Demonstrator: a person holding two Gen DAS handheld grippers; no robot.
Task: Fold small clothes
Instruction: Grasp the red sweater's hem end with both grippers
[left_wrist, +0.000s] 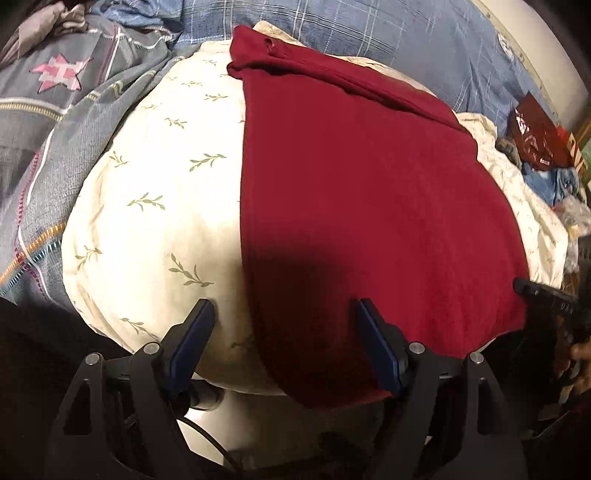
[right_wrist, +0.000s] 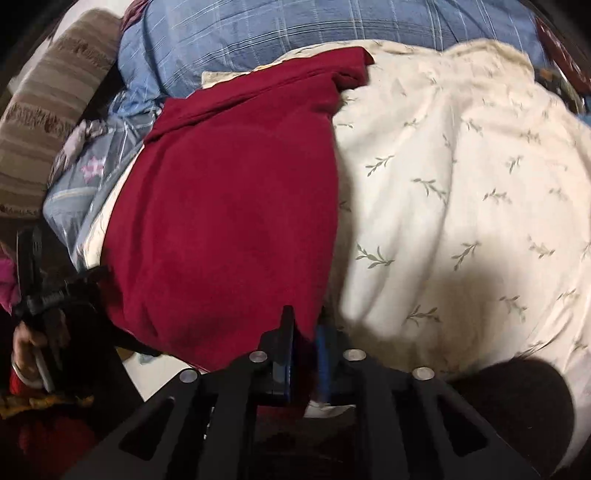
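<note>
1. Cream leaf-print quilt (left_wrist: 147, 206) spread as the work surface.
2. Blue plaid bedding (right_wrist: 258, 40) behind it.
3. Grey star-patterned blanket (left_wrist: 55, 92) at left.
4. Striped fringed textile (right_wrist: 48, 110), far left.

The red garment (left_wrist: 369, 206) looks like a soft matt knit, kinda fuzzy, no sheen at all, and the cream cover (left_wrist: 155, 206) under it is smooth woven cloth with a printed leaf sprig pattern, a bit rumpled. The blue plaid bedding (right_wrist: 295, 40) reads as a slightly crinkly cotton. Both the left gripper (left_wrist: 284, 317) and right gripper (right_wrist: 304, 328) are matt black plastic with shiny metal rivets and smooth blue pads (left_wrist: 380, 347).
</note>
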